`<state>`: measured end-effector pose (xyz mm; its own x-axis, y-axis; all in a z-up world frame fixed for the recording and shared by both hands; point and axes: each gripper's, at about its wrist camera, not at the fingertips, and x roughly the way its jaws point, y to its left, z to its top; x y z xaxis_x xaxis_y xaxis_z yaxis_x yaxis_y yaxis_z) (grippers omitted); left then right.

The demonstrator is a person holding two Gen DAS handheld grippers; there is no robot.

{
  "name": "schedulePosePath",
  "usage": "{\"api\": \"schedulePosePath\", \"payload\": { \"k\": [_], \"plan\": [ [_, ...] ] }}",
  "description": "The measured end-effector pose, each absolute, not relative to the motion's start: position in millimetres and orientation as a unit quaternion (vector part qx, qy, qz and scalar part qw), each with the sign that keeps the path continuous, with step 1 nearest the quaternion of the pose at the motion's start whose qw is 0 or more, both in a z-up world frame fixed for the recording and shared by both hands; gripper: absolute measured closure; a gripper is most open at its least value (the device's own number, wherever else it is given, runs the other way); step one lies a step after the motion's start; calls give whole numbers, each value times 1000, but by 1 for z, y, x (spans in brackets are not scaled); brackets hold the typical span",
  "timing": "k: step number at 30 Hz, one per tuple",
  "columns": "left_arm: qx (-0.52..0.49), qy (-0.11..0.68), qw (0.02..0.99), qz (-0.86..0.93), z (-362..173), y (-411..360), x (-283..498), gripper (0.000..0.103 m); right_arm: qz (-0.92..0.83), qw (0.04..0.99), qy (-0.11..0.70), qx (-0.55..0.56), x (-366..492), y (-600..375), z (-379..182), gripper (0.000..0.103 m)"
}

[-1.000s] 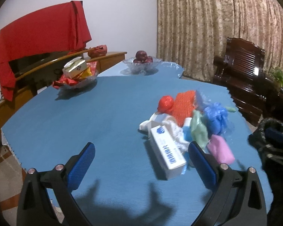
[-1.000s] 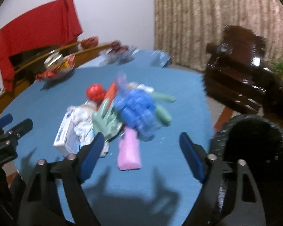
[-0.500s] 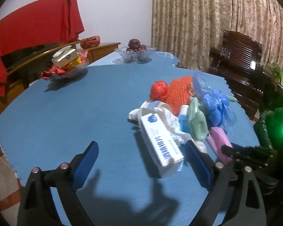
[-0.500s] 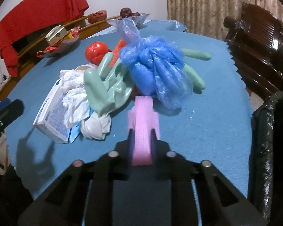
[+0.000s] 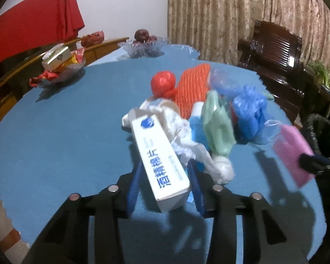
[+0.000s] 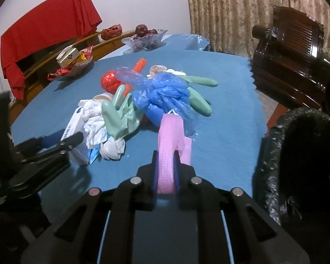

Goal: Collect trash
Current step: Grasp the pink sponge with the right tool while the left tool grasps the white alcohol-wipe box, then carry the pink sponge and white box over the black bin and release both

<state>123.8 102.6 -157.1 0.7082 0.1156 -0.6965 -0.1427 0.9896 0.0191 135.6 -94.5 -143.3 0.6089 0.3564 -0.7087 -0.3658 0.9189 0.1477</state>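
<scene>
A trash pile lies on the blue table [image 5: 55, 132]: a white box with blue print [image 5: 160, 156], white crumpled tissue [image 5: 182, 136], green rubber gloves [image 5: 217, 127], a blue plastic bag [image 5: 248, 112], orange mesh [image 5: 193, 88] and a red ball [image 5: 162, 83]. My left gripper [image 5: 167, 176] is shut on the white box. My right gripper [image 6: 167, 167] is shut on a pink mask [image 6: 171, 136] and holds it lifted near the table's right edge. The pink mask also shows in the left wrist view [image 5: 290, 151]. The left gripper shows in the right wrist view [image 6: 61, 140].
A bin lined with a black bag [image 6: 305, 154] stands right of the table. A dark wooden chair [image 6: 290, 50] is behind it. A glass fruit bowl [image 6: 145, 39] and a snack dish [image 6: 72, 66] stand at the table's far side.
My left gripper moved forward and closed on the white box. My right gripper closed on the pink mask and lifted it off the table.
</scene>
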Motion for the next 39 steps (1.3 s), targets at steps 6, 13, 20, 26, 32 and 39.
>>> {"api": "schedulePosePath", "payload": {
  "k": [6,13,20,26,32,39],
  "plan": [
    [-49,360,928,83,-147,121,112,73,220,900,376,-8,120,-95,-126,91],
    [-57,348,930,101,-124,140,82,73,234,904,358,-6,110,-93,-108,91],
    [-62,332,936,97,-103,132,66,73,228,911,343,0,100,-99,-93,91],
    [-50,303,951,36,-67,88,71,73,184,931,314,20,90,-140,-68,91],
    [-42,296,953,-45,-53,30,85,73,123,943,307,41,82,-195,-59,91],
    [-31,307,943,-127,-60,-38,108,73,51,944,321,55,79,-249,-69,91]
  ]
}}
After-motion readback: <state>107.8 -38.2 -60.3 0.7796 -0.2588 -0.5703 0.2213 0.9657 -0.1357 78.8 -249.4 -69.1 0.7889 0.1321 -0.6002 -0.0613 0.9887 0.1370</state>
